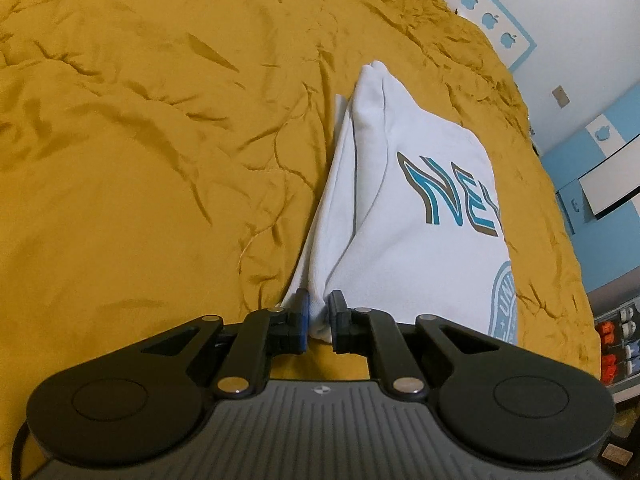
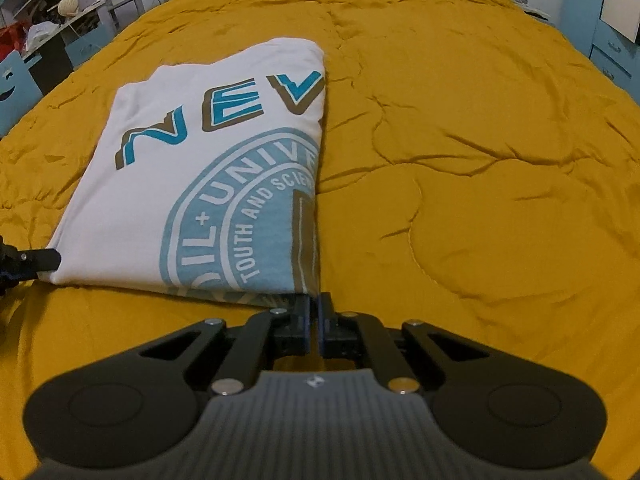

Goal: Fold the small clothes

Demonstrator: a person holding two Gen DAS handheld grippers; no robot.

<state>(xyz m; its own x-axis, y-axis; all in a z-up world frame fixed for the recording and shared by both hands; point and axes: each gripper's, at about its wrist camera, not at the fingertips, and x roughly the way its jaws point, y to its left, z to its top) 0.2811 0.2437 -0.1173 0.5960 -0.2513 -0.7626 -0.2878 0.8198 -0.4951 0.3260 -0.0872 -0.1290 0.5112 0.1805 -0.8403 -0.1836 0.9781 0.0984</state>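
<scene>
Your left fingers (image 1: 319, 316) pinch one near corner of the folded white T-shirt (image 1: 404, 216) on the yellow bed (image 1: 140, 140), your right fingers (image 2: 314, 318) clamp the other, and its long axis runs straight ahead from both.

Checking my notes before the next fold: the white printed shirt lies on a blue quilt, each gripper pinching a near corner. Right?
Not quite: the quilt is mustard yellow, as both wrist views show. The white printed shirt lies on it, with left gripper and right gripper pinching its near corners.
</scene>
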